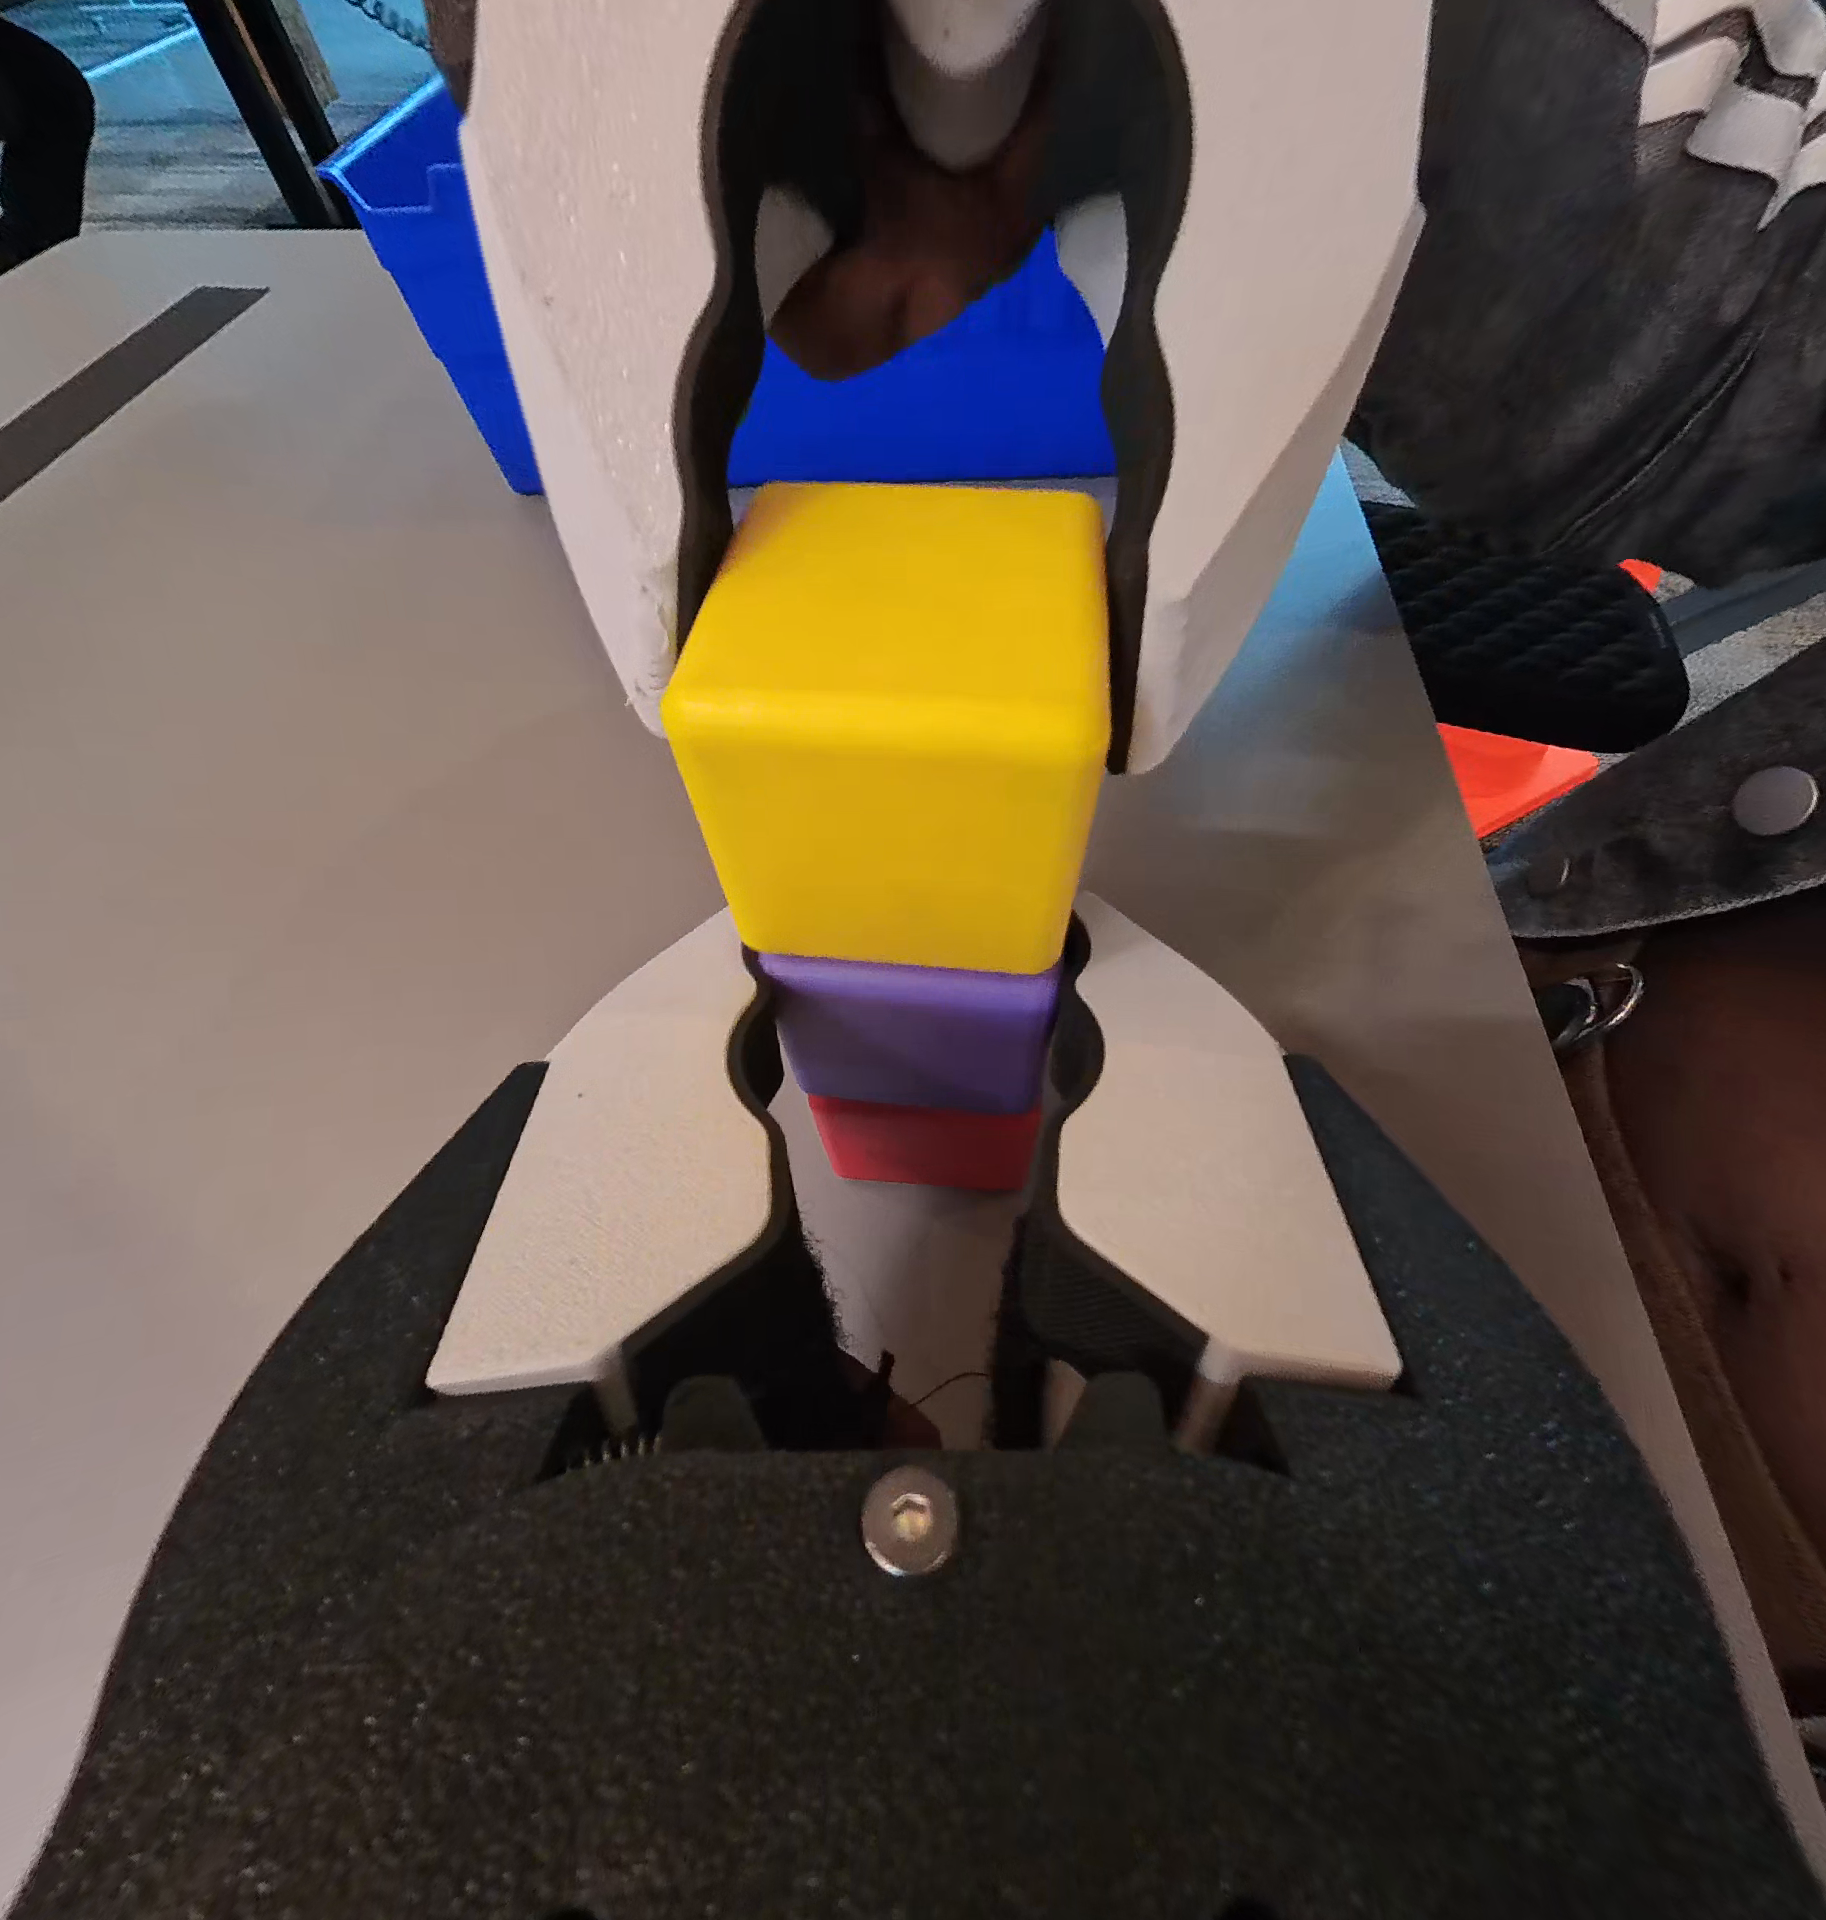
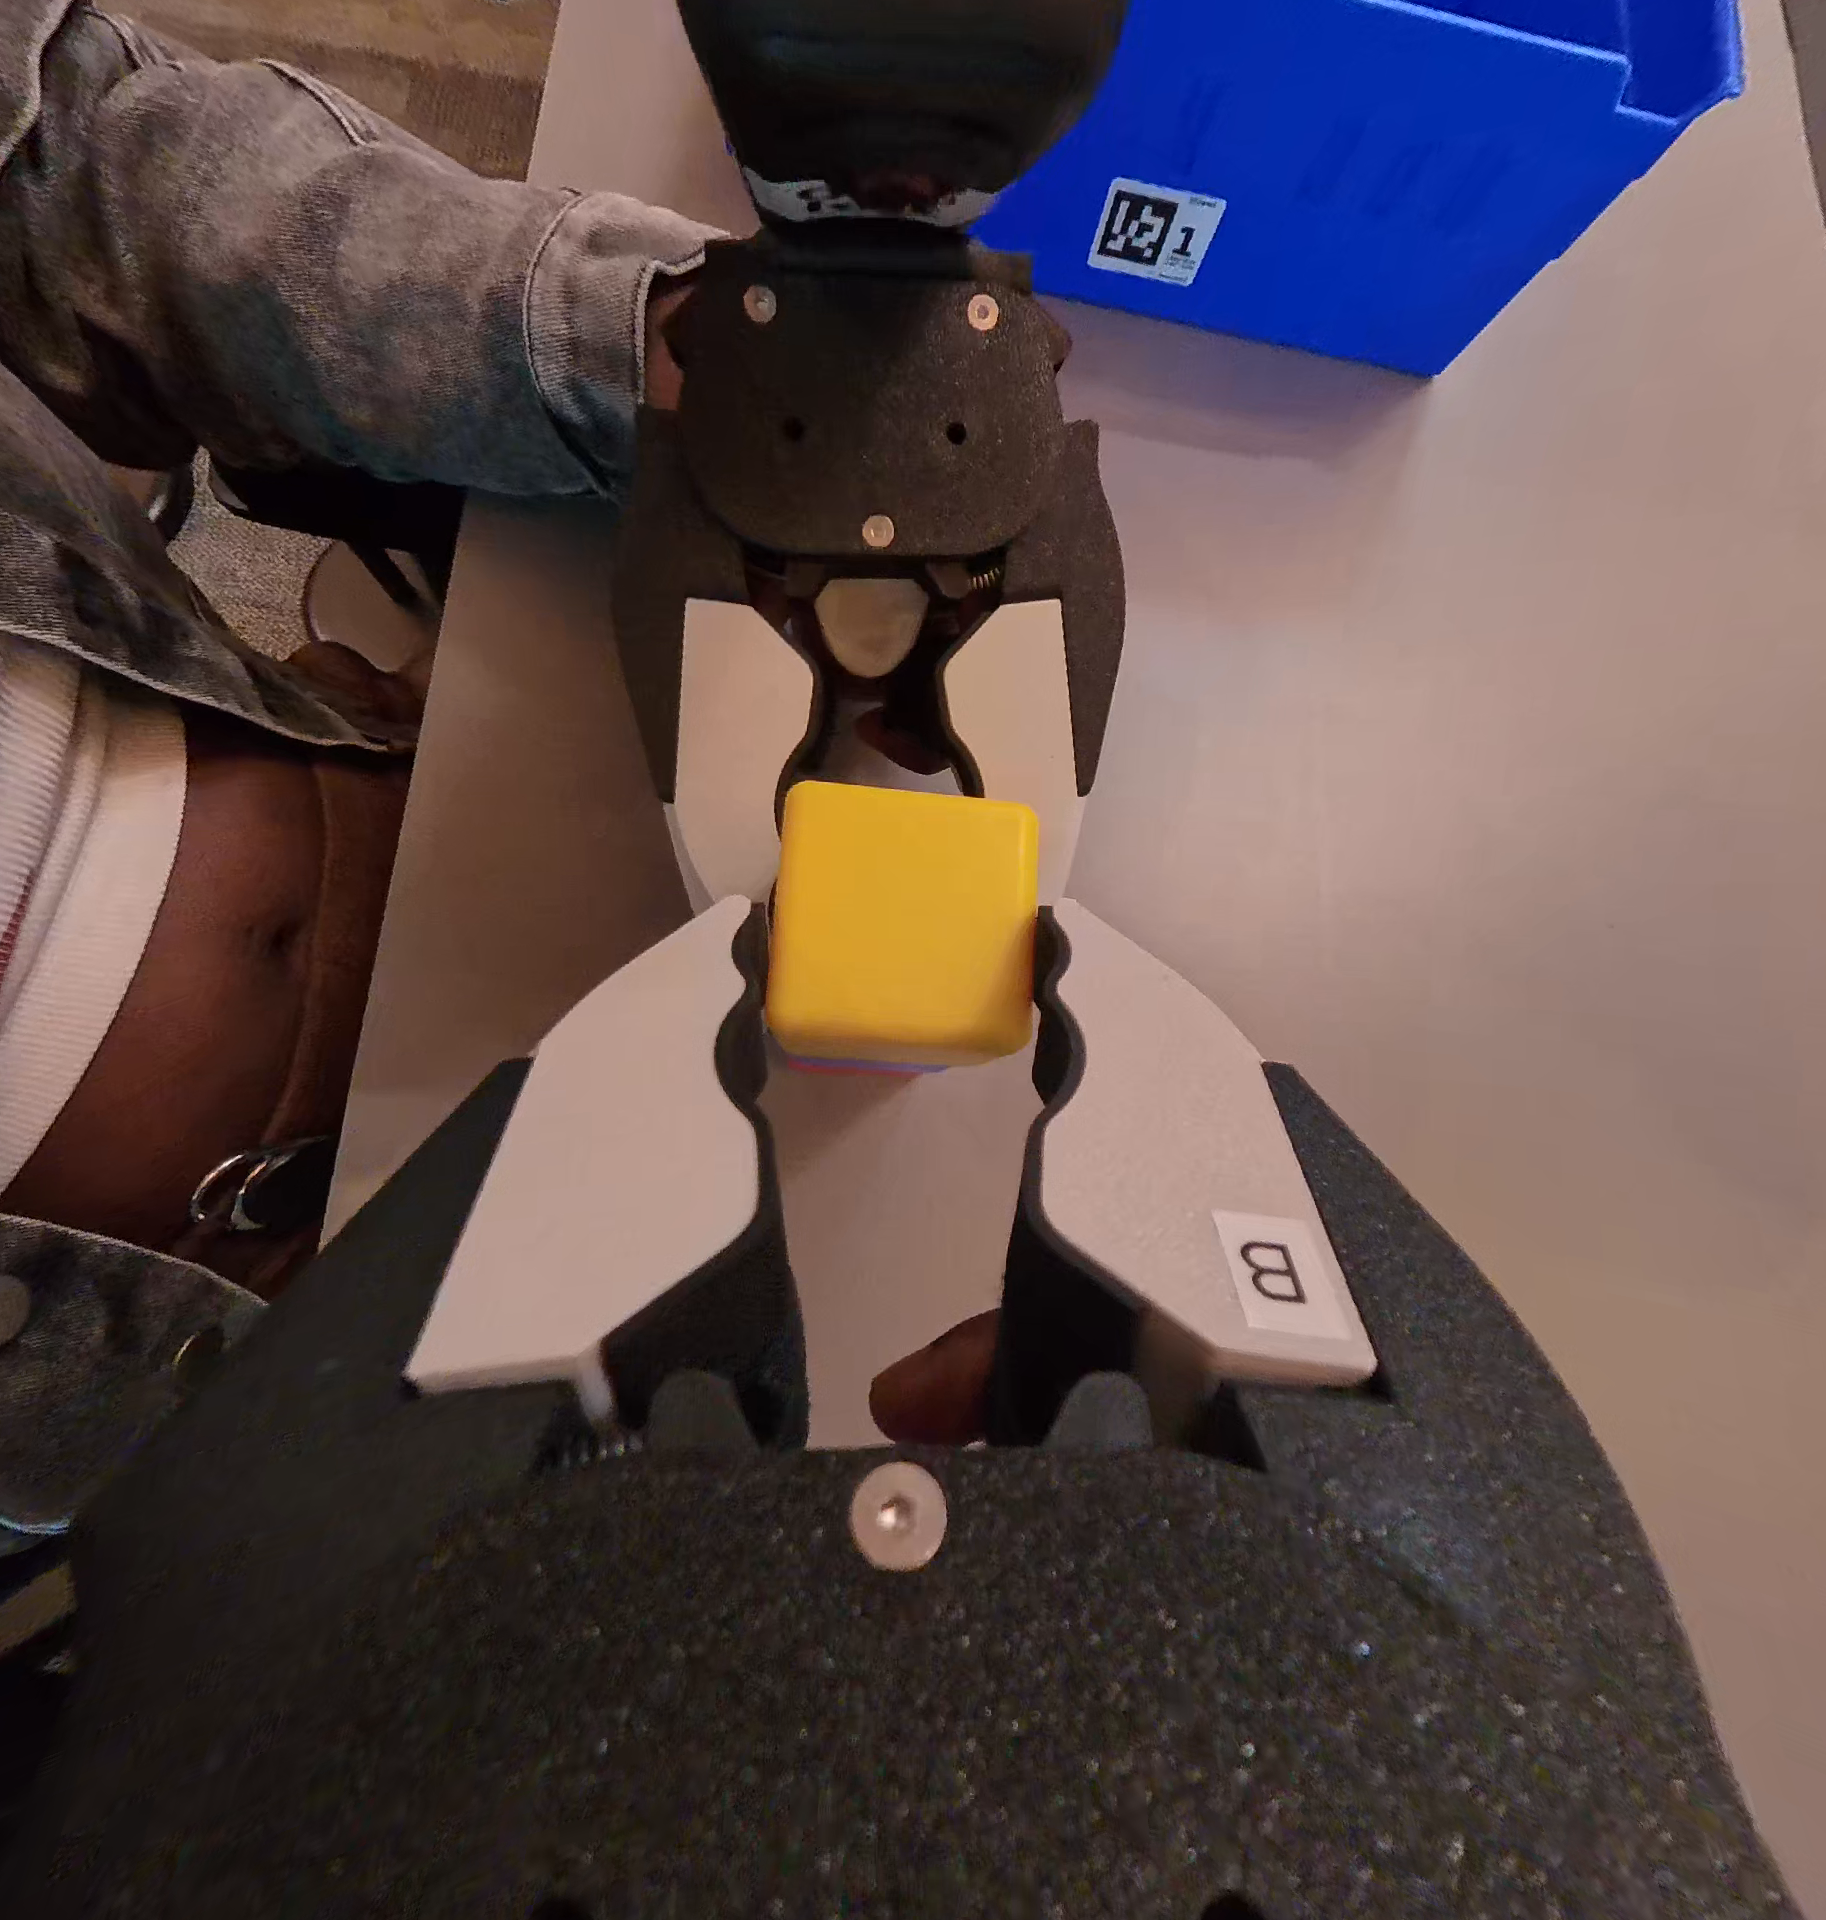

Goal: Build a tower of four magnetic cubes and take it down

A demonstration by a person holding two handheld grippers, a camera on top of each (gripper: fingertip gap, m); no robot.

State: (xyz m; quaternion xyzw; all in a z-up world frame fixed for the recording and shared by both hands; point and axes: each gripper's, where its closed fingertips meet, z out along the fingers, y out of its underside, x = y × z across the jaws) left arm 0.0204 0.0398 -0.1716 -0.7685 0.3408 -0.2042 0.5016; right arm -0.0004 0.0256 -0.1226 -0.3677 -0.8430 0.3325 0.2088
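In the left wrist view, the left tool [image 1: 914,1023] is closed on the matte purple plastic cube [image 1: 914,1034], its dark pads pressing the cube's two sides. That cube sits in the middle of a short tower standing on the pale grey desk [image 1: 265,831]: a red plastic cube [image 1: 930,1143] below it, touching, and a bright yellow plastic cube [image 1: 888,727] on top. Only three cubes show; whether a fourth sits under the red one is hidden.

Just beyond, the right tool [image 2: 901,971] comes from the opposite side and grips the yellow cube, its pads pressed against both flanks. From its own camera only thin red and purple edges peek out under the yellow one.

Farther back a blue plastic bin [image 2: 1408,187] stands on the desk.

With one tool bracing a lower cube and the other clamped on the top one, this looks like either the seating of a cube or the start of take-down; the pictures do not settle which.
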